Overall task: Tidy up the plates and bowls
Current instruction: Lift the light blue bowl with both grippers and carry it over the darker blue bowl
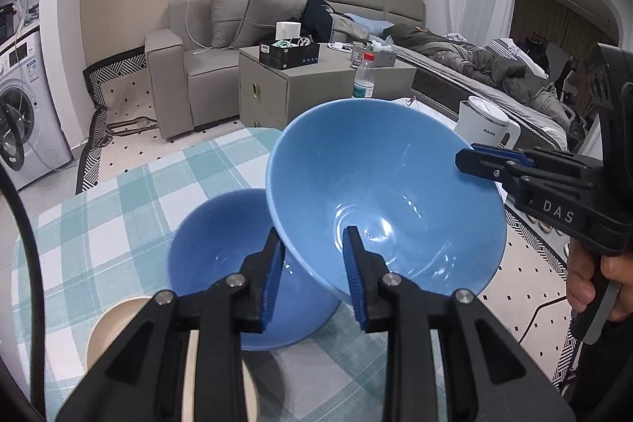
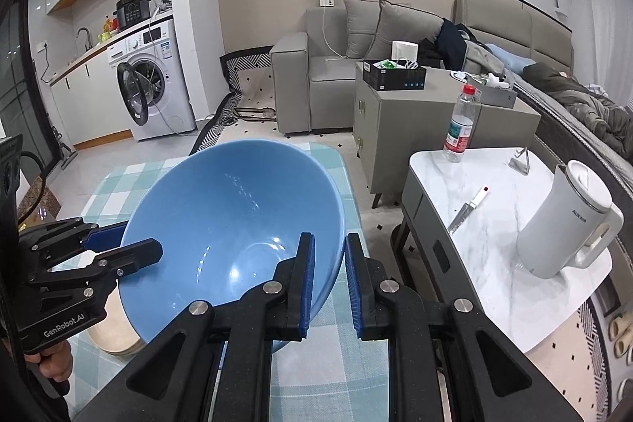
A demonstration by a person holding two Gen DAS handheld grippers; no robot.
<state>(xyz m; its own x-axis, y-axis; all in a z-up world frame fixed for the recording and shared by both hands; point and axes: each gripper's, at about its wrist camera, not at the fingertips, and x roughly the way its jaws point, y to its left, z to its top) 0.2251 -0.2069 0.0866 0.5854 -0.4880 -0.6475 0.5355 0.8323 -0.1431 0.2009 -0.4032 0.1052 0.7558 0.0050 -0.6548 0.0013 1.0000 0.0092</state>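
I had 2 blue bowls in sight over the checked tablecloth (image 1: 130, 192). The upper bowl (image 1: 379, 184) was tilted and raised, and both tools gripped its rim from opposite sides. My left gripper (image 1: 312, 271) had its 2 blue pads either side of the near rim, 1 inside and 1 outside, closed on the wall. My right gripper (image 2: 328, 283) did the same on the far rim; its inner pad lay against the inside of the upper bowl, though a small gap showed toward the outer pad, so I could not tell how firmly it pinched. The lower bowl (image 1: 213, 244) sat upright on the cloth beneath, partly covered. A beige plate (image 1: 118, 327) rested just beside it. A white kettle (image 2: 565, 220) stood on the marble side table (image 2: 486, 224).
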